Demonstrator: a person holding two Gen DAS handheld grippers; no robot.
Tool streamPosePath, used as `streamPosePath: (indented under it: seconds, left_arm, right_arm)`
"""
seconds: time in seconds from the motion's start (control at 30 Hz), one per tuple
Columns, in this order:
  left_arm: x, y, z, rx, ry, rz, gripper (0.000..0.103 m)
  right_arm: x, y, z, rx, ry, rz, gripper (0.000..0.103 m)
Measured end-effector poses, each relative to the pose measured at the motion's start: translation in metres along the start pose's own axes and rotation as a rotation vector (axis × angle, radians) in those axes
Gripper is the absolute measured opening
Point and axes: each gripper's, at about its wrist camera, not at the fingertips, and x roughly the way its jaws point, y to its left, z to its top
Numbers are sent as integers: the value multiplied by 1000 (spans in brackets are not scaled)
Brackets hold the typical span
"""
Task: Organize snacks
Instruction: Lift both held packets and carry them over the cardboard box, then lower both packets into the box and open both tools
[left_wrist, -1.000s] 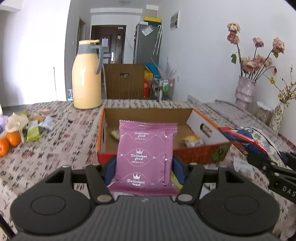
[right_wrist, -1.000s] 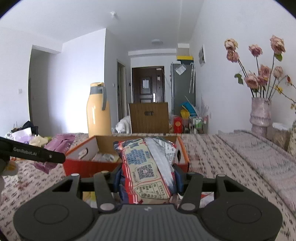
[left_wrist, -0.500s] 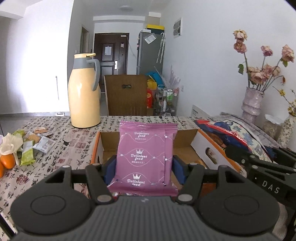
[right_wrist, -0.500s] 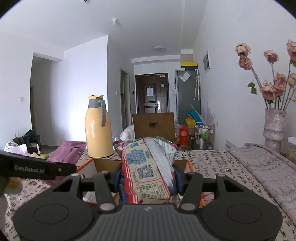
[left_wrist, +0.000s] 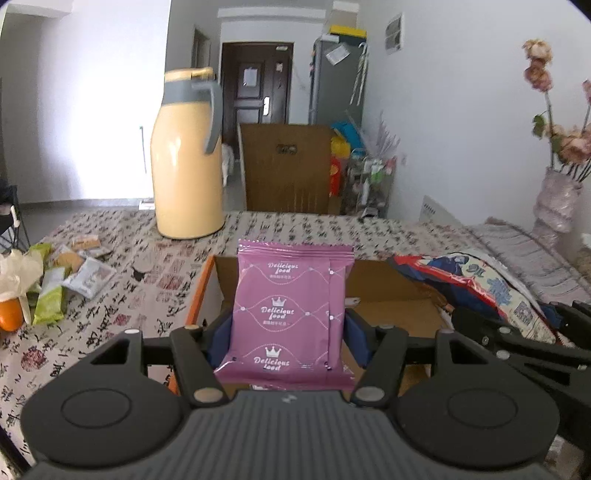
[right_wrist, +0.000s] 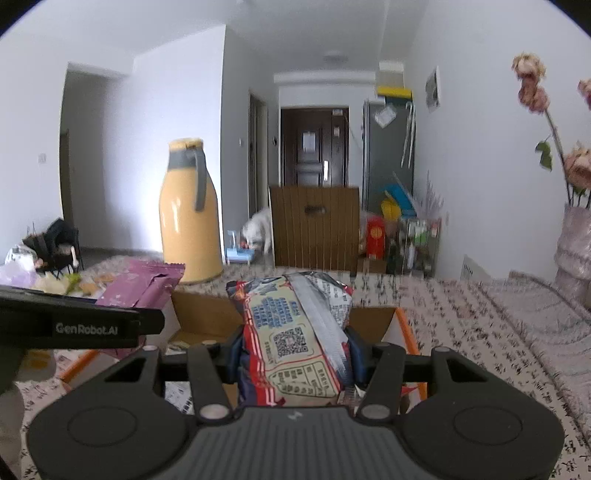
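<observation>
A: Two packets up. Left tool clamped on purple packet, upright, lower centre of frame.
B: Right tool?
A: Clamped on the red-and-white bag, long axis pointing away.
B: Where's the box?
A: Cardboard box lies just beyond both, open top, mid-frame. Bag sits at its right side, packet at its left. Yellow flask farther on the counter.

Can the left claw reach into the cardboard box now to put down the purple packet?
Probably yes. The left claw, shut on the purple packet, is at the open cardboard box. The right claw with its red-and-blue bag crowds only the right side.
</observation>
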Motion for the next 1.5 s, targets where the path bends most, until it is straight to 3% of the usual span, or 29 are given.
streamPosePath:
  seconds: [0.23,0.43,0.53,0.57,0.67,1.0,1.23,1.5]
  left_arm:
    - [23,4,-14,2,58,-16,63]
    - [20,7,-18,-6,50,-52,66]
    - [9,7,-17,-17,6,-39,97]
    - [5,8,-17,-21,-14,-26,103]
    - [-1,9,-13,-39,-30,-26,103]
    - [-7,12,-10,-63,-9,-1,103]
    - [-40,12,-3,-67,-53,-6,103]
    - [-70,17,-17,-69,-39,-13,103]
  right_arm:
    - [23,-11,-15,31,47,1,52]
    - [31,-19,-22,58,88,8,56]
    - [27,-22,-23,74,73,-3,82]
    - [25,-23,-23,76,66,-11,92]
    - [21,-25,-24,88,51,-26,103]
    - [18,-28,-20,94,46,-39,103]
    - [-11,-21,-10,41,10,-58,103]
    - [-53,-11,-19,14,6,-56,103]
